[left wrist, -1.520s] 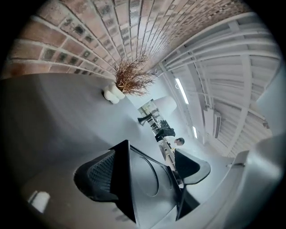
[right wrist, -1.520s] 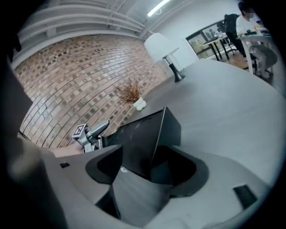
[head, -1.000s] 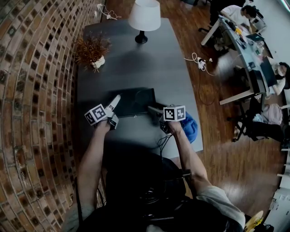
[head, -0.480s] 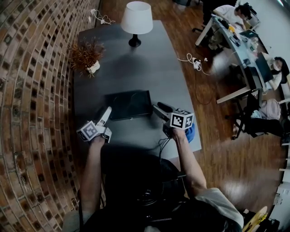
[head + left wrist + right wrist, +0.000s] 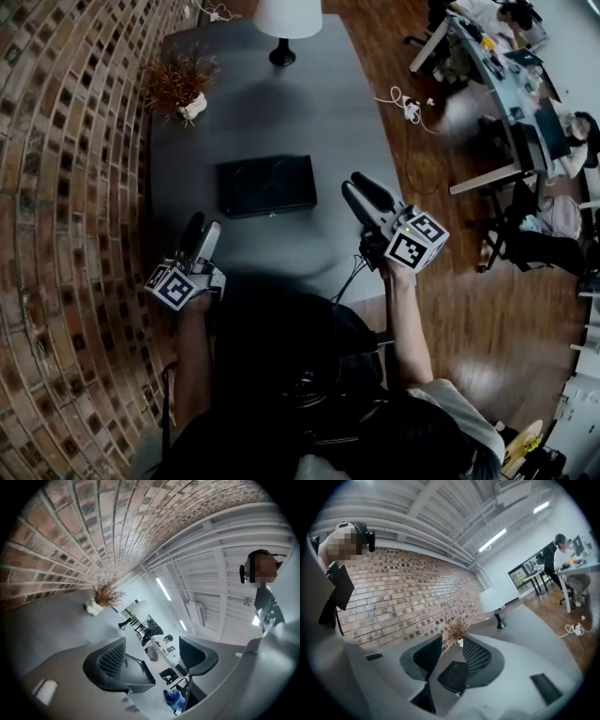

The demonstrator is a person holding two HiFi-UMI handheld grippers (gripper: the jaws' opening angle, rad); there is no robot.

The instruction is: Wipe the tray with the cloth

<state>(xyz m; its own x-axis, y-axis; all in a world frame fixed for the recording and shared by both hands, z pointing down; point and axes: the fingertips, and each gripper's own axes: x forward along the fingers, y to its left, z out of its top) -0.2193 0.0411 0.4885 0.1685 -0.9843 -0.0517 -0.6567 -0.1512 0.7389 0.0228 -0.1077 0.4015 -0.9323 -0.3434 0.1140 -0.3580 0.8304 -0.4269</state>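
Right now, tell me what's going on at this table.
A person holds the left gripper and the right gripper above the dark table. The jaws of both have just been closing but stand apart, nothing between them. The black tray lies ahead on the table, untouched; the blue cloth is in neither gripper.

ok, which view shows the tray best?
Head view: the whole tray shows from above, unobstructed. Right gripper view shows it small and oblique, one edge hidden. Left gripper view doesn't show it.
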